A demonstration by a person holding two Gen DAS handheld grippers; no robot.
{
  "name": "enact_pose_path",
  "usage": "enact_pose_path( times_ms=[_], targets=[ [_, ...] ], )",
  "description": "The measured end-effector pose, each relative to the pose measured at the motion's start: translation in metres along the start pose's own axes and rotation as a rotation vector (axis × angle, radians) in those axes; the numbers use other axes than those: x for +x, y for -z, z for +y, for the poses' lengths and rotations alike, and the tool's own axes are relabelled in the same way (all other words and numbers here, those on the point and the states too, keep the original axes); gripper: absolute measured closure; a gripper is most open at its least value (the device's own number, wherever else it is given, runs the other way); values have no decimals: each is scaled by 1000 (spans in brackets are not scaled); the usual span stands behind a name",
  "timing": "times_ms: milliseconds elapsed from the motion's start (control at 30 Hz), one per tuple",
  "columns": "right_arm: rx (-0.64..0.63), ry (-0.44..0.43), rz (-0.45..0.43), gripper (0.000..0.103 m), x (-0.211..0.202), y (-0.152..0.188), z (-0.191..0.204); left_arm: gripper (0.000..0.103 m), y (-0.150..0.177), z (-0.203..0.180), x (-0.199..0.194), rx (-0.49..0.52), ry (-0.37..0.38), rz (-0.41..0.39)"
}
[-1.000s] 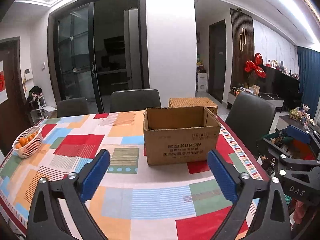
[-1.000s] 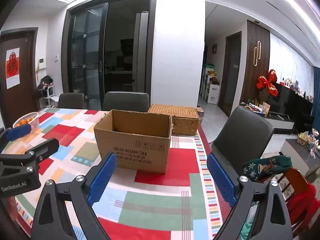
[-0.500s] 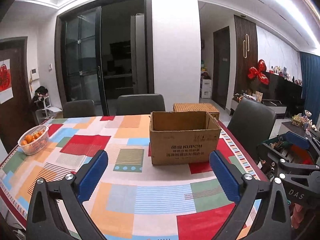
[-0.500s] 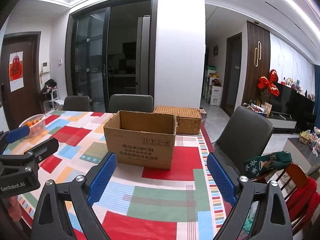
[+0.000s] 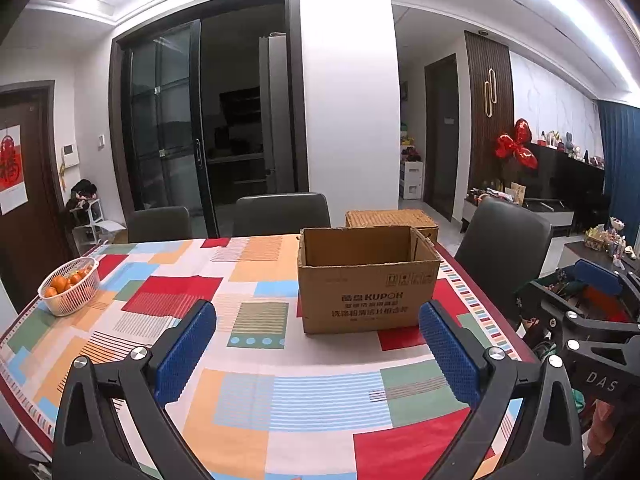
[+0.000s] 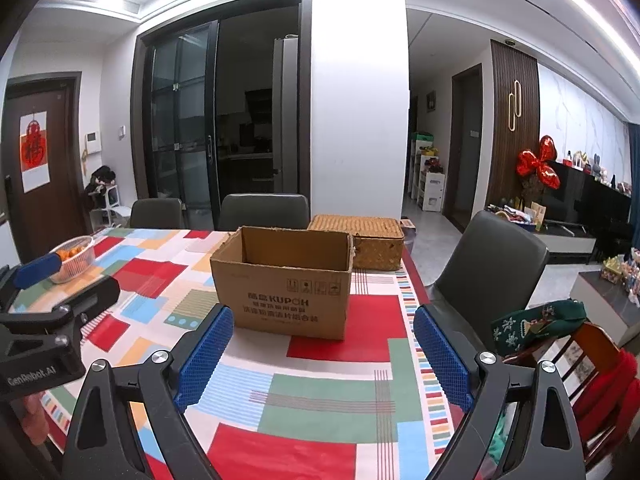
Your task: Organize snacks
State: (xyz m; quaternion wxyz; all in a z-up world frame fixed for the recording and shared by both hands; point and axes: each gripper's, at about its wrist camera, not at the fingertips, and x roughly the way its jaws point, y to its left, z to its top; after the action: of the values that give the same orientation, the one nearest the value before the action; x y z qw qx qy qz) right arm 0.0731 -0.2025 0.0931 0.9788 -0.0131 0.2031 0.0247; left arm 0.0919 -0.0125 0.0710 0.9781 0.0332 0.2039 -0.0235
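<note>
Now both grippers hover before the open cardboard box [image 5: 368, 280].
Left gripper [image 5: 318, 344] and right gripper [image 6: 322, 340] stand spread wide, holding nothing; the wicker basket [image 6: 360, 236] sits just behind the box, the orange basket [image 5: 70, 288] well apart.

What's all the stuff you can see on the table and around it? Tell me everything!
cardboard box: one, brown, open top, on the table, right of middle
tablecloth: one, colourful patchwork, covers the table
fruit basket: one, white with orange fruit, at the table's left edge
wicker basket: one, tan, lid shut, behind the box
chairs: three, dark grey, two at the far side and one at the right
red balloon bow: one, by the right wall
left gripper: blue pads, open, holding nothing
right gripper: blue pads, open, holding nothing
</note>
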Motion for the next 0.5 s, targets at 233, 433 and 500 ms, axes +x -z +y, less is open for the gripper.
enact_pose_path(
  times_ms=[233,433,500],
  targets=[
    [2,9,1,11,0,0,-2,0,0,-1,1,0,4,4],
    [-4,13,-1,11,0,1,-1,0,0,-1,1,-2,3,1],
    [-3,13,-1,11,0,1,-1,0,0,0,1,-5,6,4]
  ],
)
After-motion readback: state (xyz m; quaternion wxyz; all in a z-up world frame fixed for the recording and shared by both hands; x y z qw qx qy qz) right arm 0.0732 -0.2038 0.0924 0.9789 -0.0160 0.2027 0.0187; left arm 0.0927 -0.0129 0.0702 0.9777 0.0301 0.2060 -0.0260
